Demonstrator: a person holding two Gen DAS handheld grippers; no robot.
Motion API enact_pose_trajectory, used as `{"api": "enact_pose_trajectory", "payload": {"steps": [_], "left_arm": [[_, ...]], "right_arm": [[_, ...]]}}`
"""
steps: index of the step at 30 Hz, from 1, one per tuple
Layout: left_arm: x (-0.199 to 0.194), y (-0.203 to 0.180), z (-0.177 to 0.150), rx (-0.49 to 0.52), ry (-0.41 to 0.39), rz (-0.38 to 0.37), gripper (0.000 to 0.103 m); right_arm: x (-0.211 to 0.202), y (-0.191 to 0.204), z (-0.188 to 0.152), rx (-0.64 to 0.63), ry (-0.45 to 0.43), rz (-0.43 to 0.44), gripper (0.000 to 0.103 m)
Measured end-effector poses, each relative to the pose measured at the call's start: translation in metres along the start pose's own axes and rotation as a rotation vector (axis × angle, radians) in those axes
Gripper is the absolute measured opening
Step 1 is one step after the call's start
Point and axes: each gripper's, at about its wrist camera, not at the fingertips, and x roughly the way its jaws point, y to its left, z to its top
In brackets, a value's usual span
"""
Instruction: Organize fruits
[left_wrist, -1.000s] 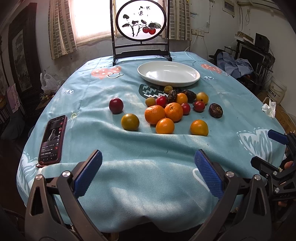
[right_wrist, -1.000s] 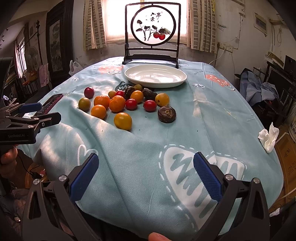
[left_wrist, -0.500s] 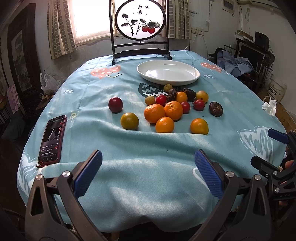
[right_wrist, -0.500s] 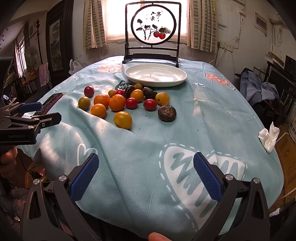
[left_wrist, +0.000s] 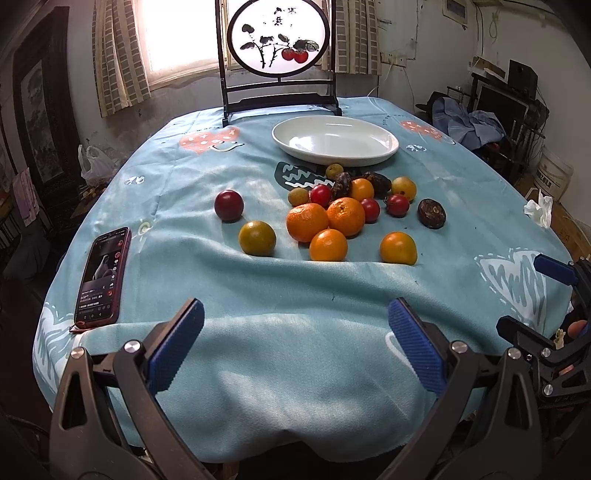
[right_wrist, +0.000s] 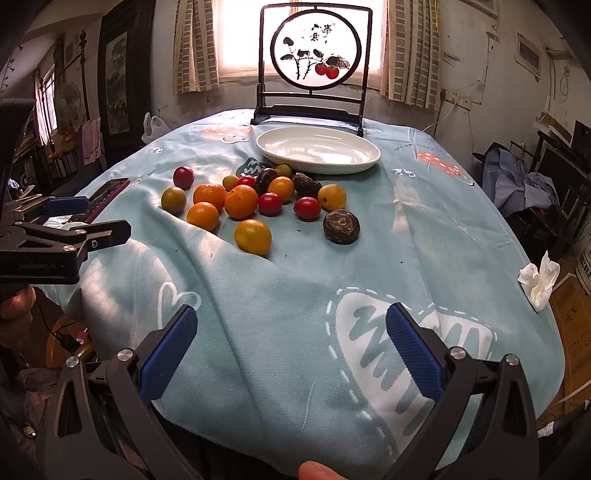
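Several fruits lie in a cluster on the light blue tablecloth: oranges (left_wrist: 307, 221) (right_wrist: 241, 201), small red fruits (left_wrist: 397, 204) (right_wrist: 307, 208), a lone red one (left_wrist: 229, 205) (right_wrist: 183, 176), a yellow-green one (left_wrist: 257, 237) (right_wrist: 173, 199) and a dark brown one (left_wrist: 431, 213) (right_wrist: 341, 226). An empty white plate (left_wrist: 335, 140) (right_wrist: 318, 150) stands behind them. My left gripper (left_wrist: 295, 343) is open and empty at the table's near edge. My right gripper (right_wrist: 291, 347) is open and empty, to the right of the left one.
A phone (left_wrist: 103, 277) lies at the table's left edge. A framed round painted screen (left_wrist: 279, 55) stands behind the plate. A crumpled tissue (right_wrist: 539, 280) lies at the right edge. The tablecloth (left_wrist: 295, 350) is wrinkled near the front.
Both grippers have crept slightly forward toward the fruits. Their jaws stay open. No fruit has moved.
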Motion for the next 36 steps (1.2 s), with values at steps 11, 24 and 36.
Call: {"api": "enact_pose_trajectory", "payload": {"steps": [11,24,36], "left_arm": [[0.011,-0.002,0.002,0.006,0.040,0.000,0.101],[0.034,0.041,0.006,-0.071,0.066,0.065,0.101],[0.055,0.073,0.009,-0.135,0.064,0.049,0.101]], "right_arm": [[0.007,-0.013,-0.002,0.089,0.032,0.057,0.102],[0.016,-0.004,0.007,0.073,0.033,0.137,0.102],[0.077,0.012,0.062,0.096,0.078,0.223,0.068]]}}
